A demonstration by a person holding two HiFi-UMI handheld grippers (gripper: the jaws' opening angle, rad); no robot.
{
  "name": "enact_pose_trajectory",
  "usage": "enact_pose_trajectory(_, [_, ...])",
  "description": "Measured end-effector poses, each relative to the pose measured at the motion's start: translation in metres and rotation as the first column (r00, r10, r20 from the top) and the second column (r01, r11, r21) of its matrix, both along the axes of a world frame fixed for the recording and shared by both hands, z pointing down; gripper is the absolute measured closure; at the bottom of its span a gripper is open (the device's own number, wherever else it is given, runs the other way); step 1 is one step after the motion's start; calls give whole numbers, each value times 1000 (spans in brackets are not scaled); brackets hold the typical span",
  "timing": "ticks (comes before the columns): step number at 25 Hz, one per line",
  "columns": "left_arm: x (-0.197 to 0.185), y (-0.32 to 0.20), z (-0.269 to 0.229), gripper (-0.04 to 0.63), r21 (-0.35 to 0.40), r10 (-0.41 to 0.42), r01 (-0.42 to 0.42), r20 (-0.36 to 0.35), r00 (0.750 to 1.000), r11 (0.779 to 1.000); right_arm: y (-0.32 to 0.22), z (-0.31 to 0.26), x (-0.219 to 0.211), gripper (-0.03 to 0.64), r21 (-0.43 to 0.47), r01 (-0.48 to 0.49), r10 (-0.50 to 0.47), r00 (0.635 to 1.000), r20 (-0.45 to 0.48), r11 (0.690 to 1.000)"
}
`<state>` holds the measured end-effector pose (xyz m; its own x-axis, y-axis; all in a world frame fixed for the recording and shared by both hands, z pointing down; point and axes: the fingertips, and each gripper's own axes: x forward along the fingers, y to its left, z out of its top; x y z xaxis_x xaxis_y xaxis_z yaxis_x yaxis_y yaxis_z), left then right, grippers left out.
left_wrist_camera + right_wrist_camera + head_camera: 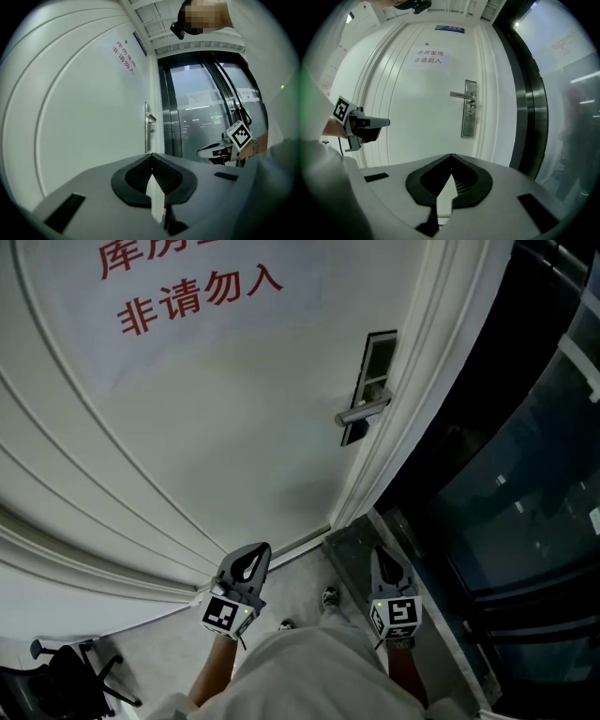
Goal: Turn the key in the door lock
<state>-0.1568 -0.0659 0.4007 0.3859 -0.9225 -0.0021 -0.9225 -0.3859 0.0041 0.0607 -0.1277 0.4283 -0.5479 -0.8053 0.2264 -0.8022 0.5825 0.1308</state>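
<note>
A white door with red characters stands ahead. Its metal lock plate carries a lever handle near the door's right edge. In the right gripper view the lock plate lies ahead and above the jaws, with a small keyhole spot under the lever; whether a key sits there is too small to tell. My left gripper and right gripper hang low, well short of the door, both shut and empty. The left gripper points along the door face. The right gripper faces the lock.
Dark glass panels in a metal frame run right of the door. A black office chair base stands at the lower left. A blue sign hangs above the door. My shoes show on the grey floor.
</note>
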Motion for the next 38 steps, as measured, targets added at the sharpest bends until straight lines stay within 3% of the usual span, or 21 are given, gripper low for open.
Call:
enact_pose_trajectory(10, [13, -53, -34, 592, 51, -171, 170, -2, 985, 984, -109, -42, -14, 624, 118, 206, -200, 978, -62, 971])
enact_pose_trajectory(13, [20, -65, -38, 592, 61, -217, 217, 3, 976, 974, -142, -63, -17, 624, 206, 259, -236, 963, -126, 944])
enact_pose_trajectory(16, [27, -75, -39, 592, 70, -257, 256, 5, 966, 964, -167, -85, -24, 624, 305, 328, -263, 936, -234, 894])
enact_pose_trajectory(19, [35, -86, -41, 592, 69, -293, 291, 6, 956, 954, -183, -99, -34, 624, 383, 409, -255, 884, -393, 828])
enact_pose_trajectory(23, [50, -101, -43, 591, 87, -323, 321, 14, 946, 943, -196, -104, -46, 624, 429, 522, -215, 783, -583, 737])
enact_pose_trajectory(29, [69, -117, -49, 592, 85, -336, 333, 29, 941, 939, -206, -112, -59, 624, 448, 656, -203, 674, -711, 607])
enact_pose_trajectory(31, [74, -119, -49, 591, 85, -337, 334, 32, 941, 939, -210, -112, -63, 622, 444, 682, -179, 639, -748, 581])
enact_pose_trajectory(33, [78, -121, -54, 592, 96, -337, 334, 16, 941, 938, -213, -111, -67, 579, 428, 706, -167, 606, -778, 564])
enact_pose_trajectory(38, [81, -121, -43, 592, 58, -337, 335, 31, 941, 941, -225, -101, -79, 480, 412, 724, -94, 545, -833, 553])
